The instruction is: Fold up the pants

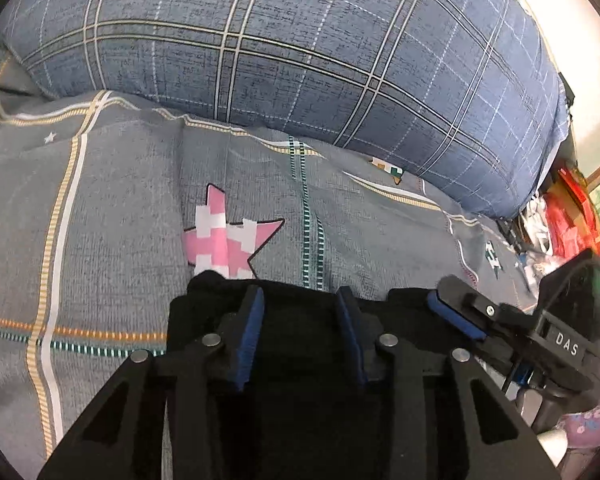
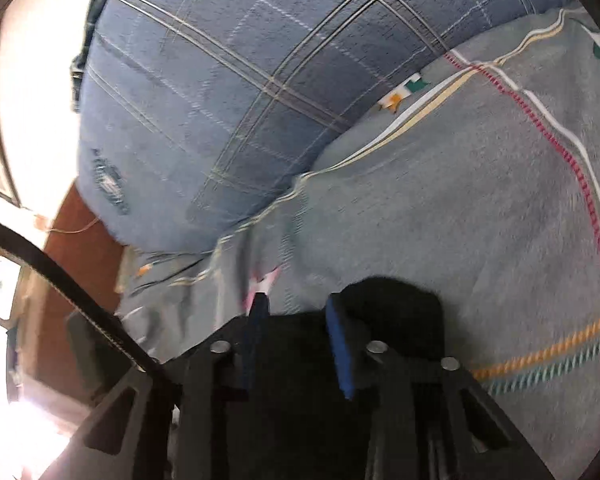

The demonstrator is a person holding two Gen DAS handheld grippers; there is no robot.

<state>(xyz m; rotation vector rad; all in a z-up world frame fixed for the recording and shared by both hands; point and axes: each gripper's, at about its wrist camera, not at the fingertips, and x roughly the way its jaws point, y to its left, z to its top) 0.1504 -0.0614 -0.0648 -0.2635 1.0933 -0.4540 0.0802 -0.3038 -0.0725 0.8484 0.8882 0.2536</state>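
Note:
The black pants (image 1: 300,320) lie on the grey patterned bedsheet (image 1: 120,220). My left gripper (image 1: 300,300) has its blue-padded fingers closed on a wad of the black cloth. My right gripper shows at the right of the left wrist view (image 1: 456,304), low over the same edge of the pants. In the right wrist view the right gripper (image 2: 296,308) has black cloth (image 2: 392,296) bunched between and around its blue pads. Most of the pants is hidden under the gripper bodies.
A large blue plaid pillow (image 1: 300,52) lies across the far side of the bed, just beyond the pants. Red and mixed clutter (image 1: 564,220) sits past the bed's right end. A brown wooden bed frame (image 2: 80,248) and bright window show at the left of the right wrist view.

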